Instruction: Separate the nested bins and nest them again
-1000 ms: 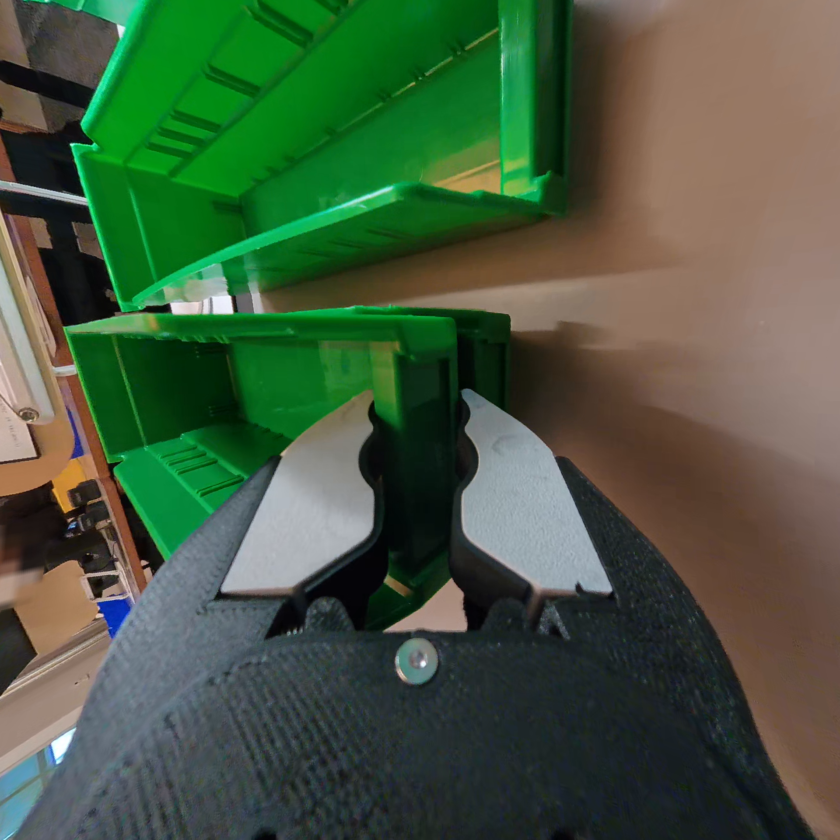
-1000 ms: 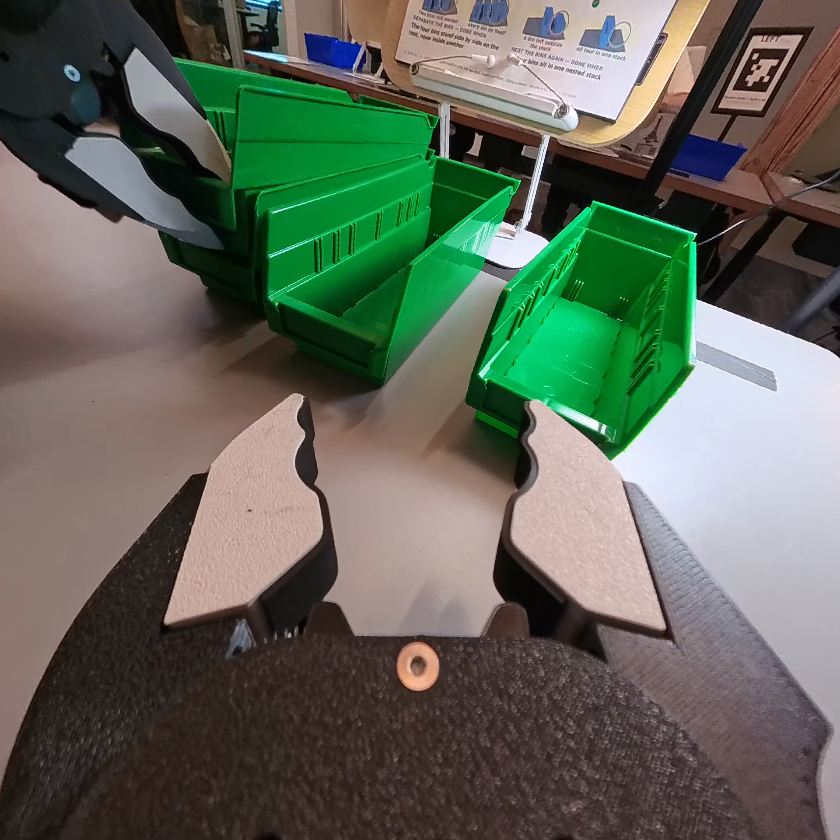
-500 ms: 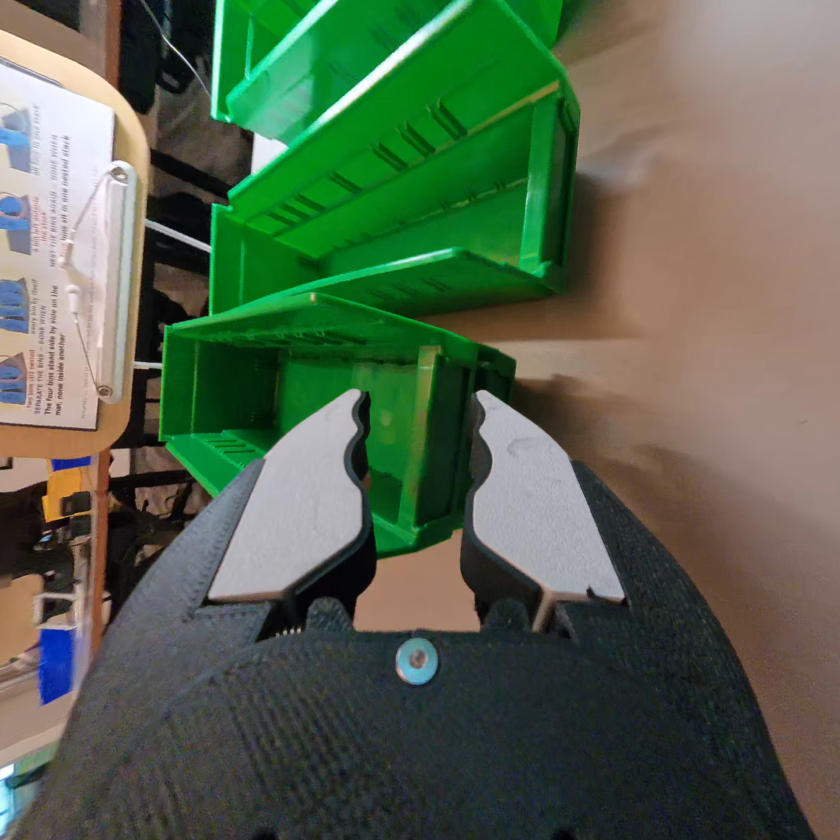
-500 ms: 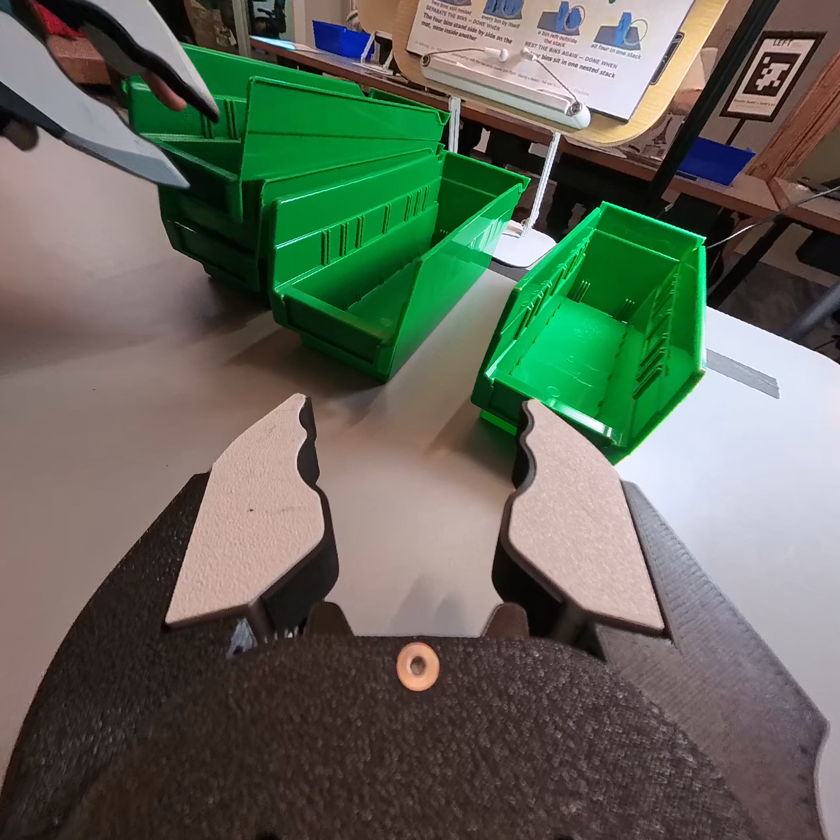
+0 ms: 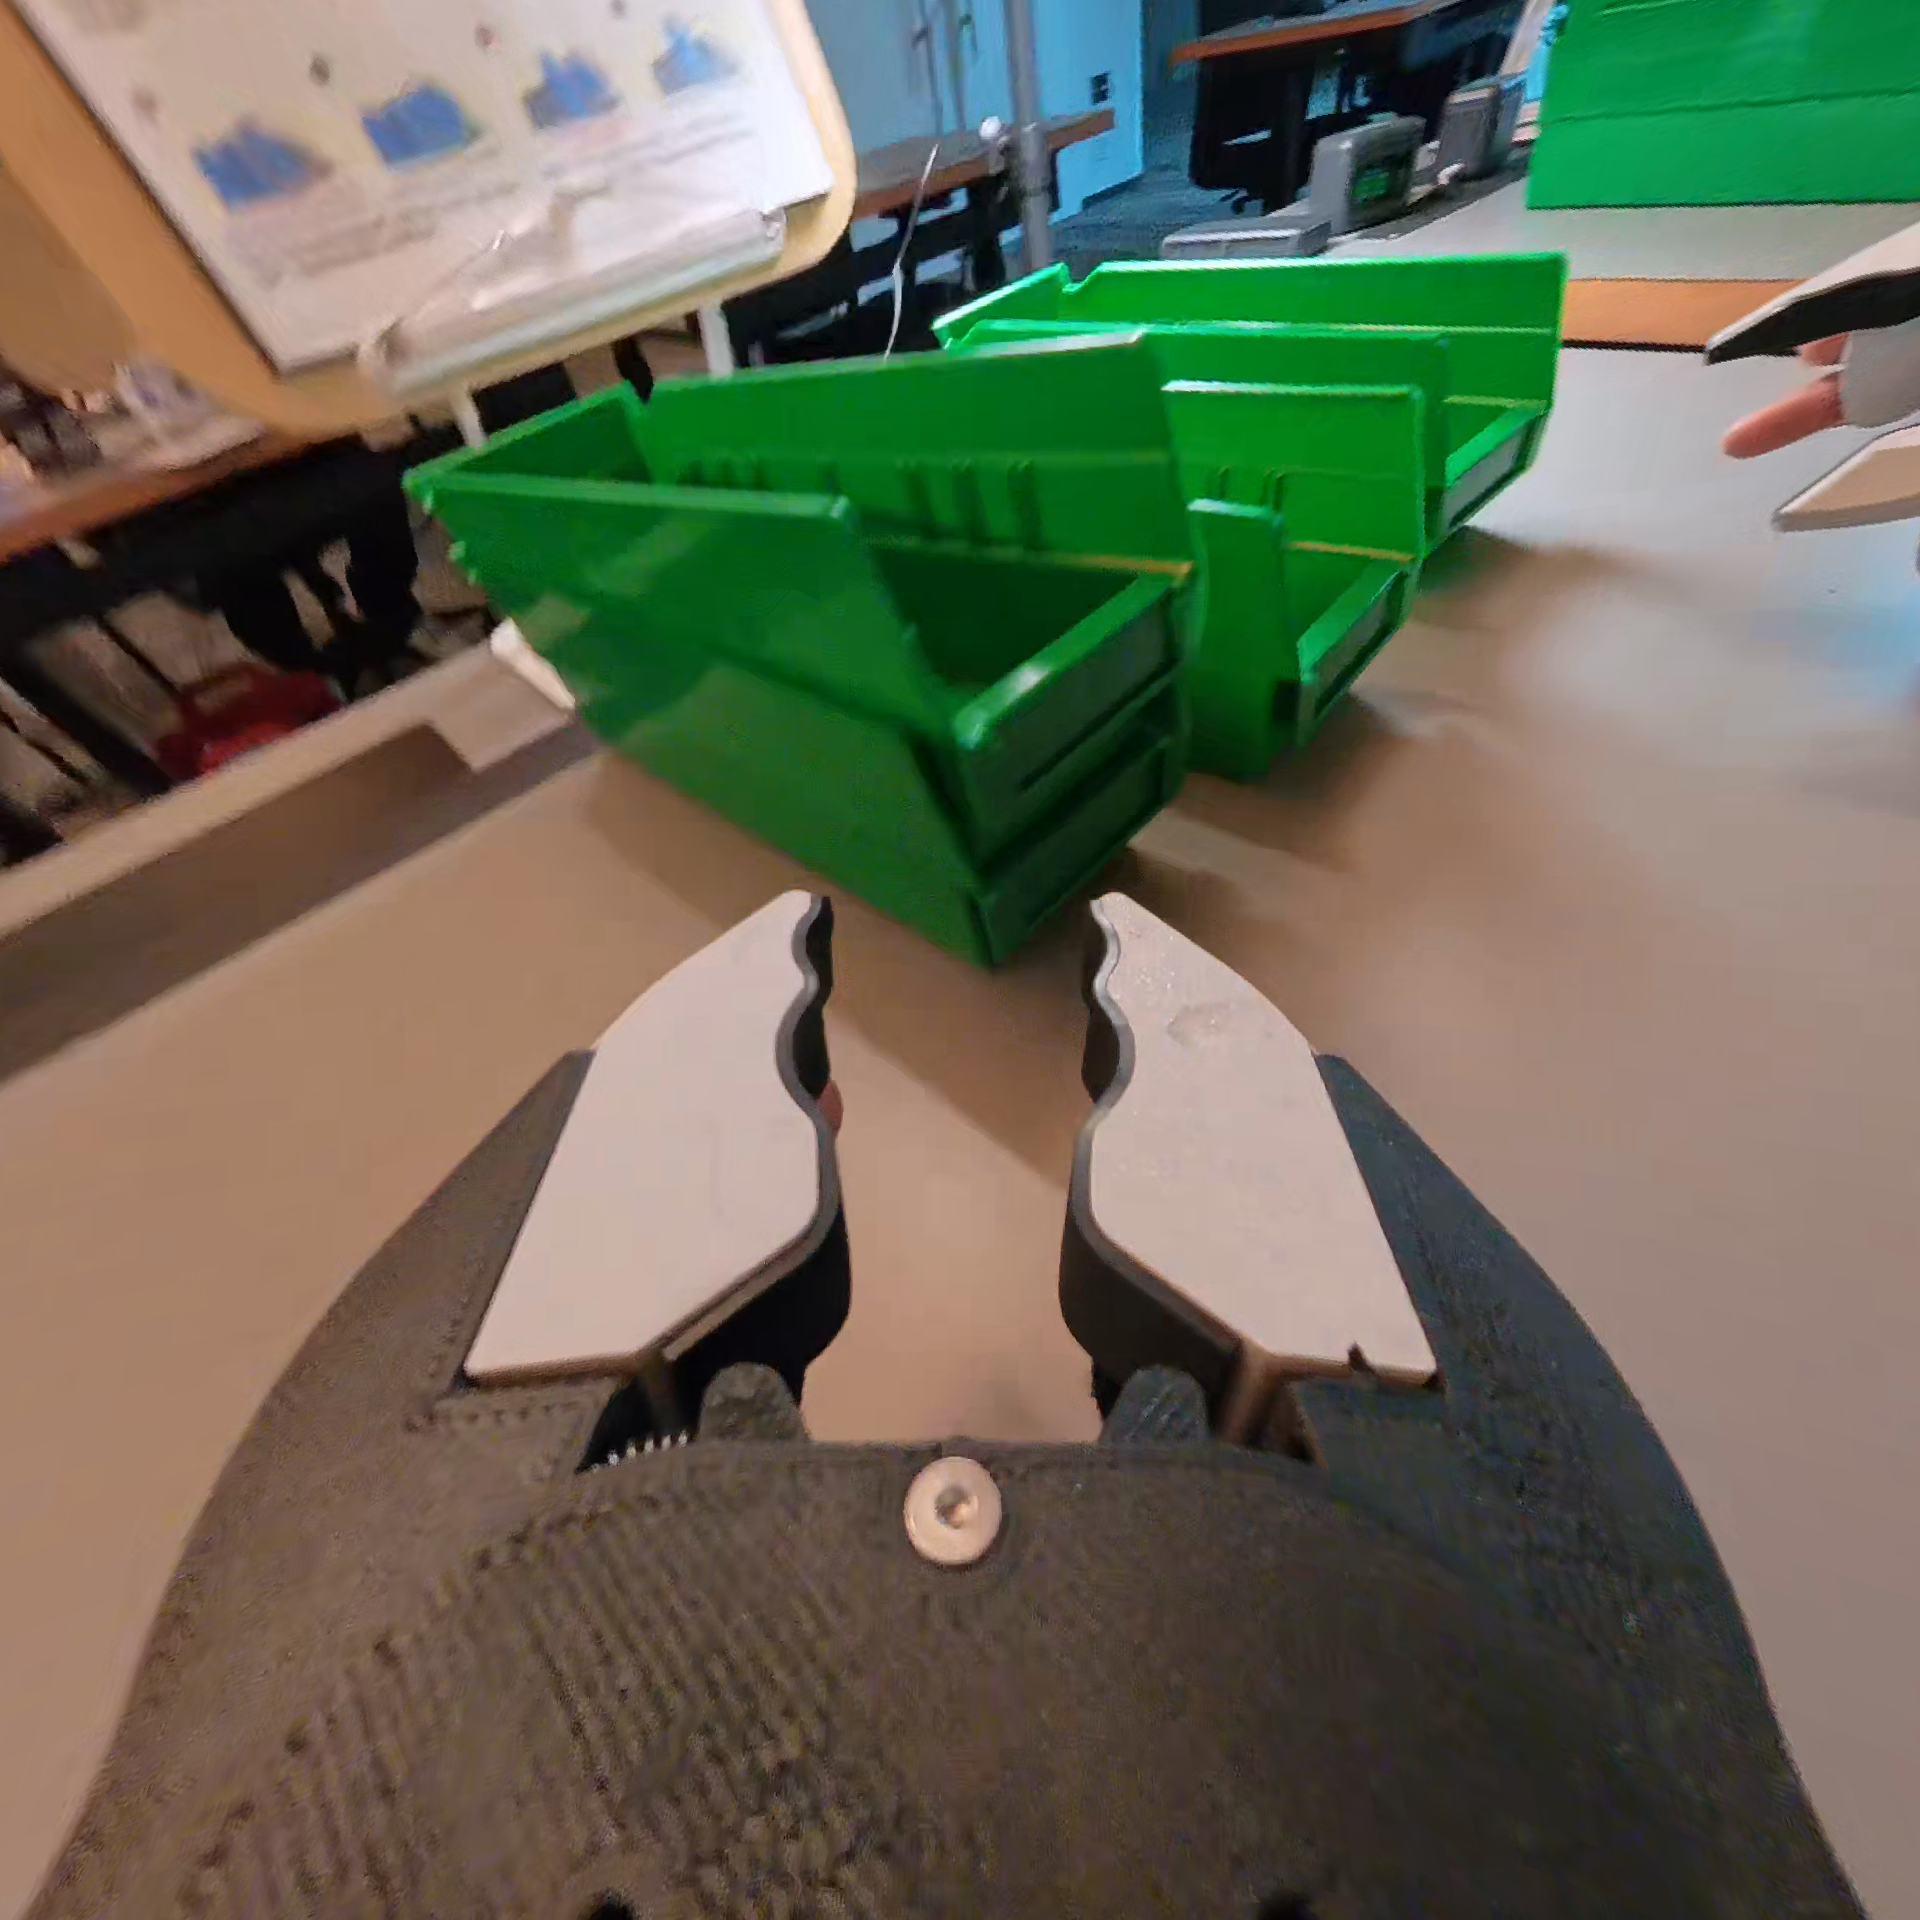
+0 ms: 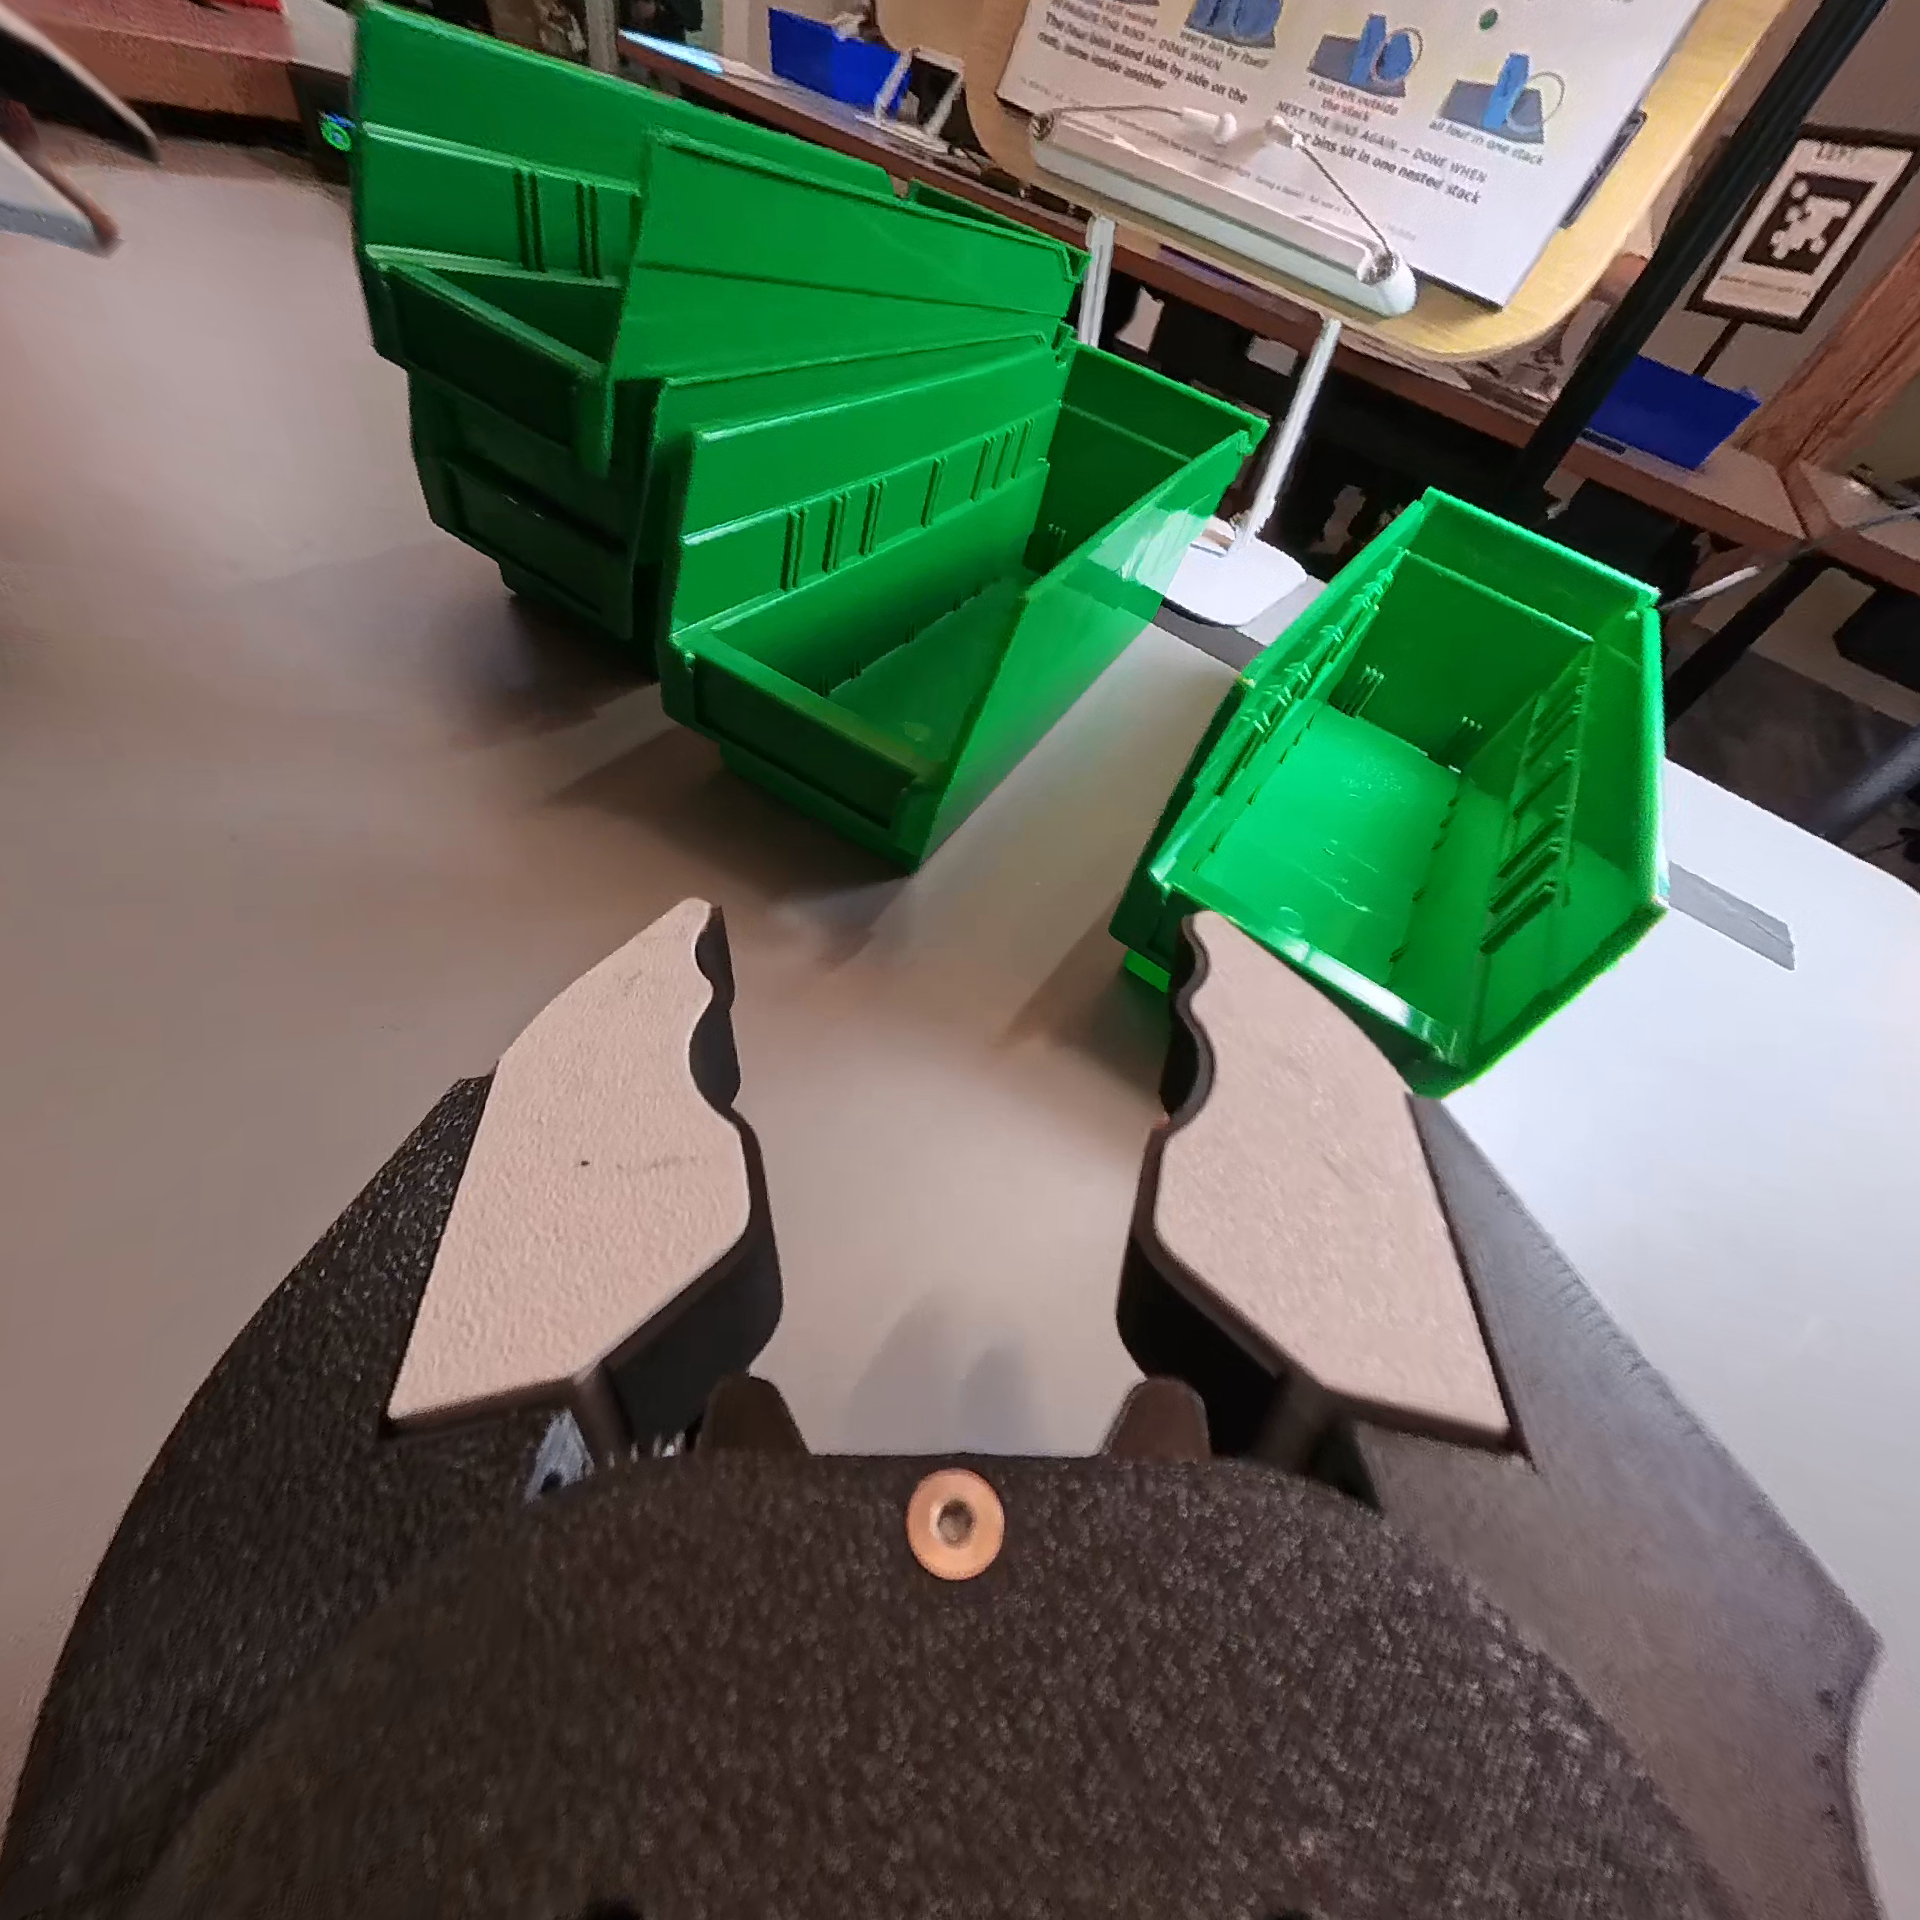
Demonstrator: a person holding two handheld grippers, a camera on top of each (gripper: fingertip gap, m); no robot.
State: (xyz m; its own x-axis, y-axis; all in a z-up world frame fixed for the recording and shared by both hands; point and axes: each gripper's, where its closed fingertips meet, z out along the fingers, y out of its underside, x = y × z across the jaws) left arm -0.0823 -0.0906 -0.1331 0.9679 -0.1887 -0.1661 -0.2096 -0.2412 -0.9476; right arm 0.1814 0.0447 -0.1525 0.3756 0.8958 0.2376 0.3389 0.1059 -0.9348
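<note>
Several green bins stand on the table. In the right wrist view a single bin (image 6: 1403, 810) sits at the right, another (image 6: 935, 644) in the middle, and a leaning cluster (image 6: 499, 395) at the left. My right gripper (image 6: 951, 930) is open and empty, low over the table just short of the right bin. My left gripper (image 5: 956, 920) is open and empty, a little back from the nearest bin's front corner (image 5: 883, 707). More bins (image 5: 1330, 499) stand behind it. The right gripper (image 5: 1849, 395) shows at the right edge of the left wrist view, with a person's fingertip beside it.
A clipboard on a white stand (image 6: 1247, 125) rises behind the bins and also shows in the left wrist view (image 5: 436, 177). The table's far edge (image 5: 260, 842) drops off at the left. A grey tape strip (image 6: 1735, 920) lies at the right. Desks with blue bins (image 6: 1673, 416) stand beyond.
My left gripper has let go of the bin's front wall, opened, pulled back and rolled upright. The right gripper has barely moved.
</note>
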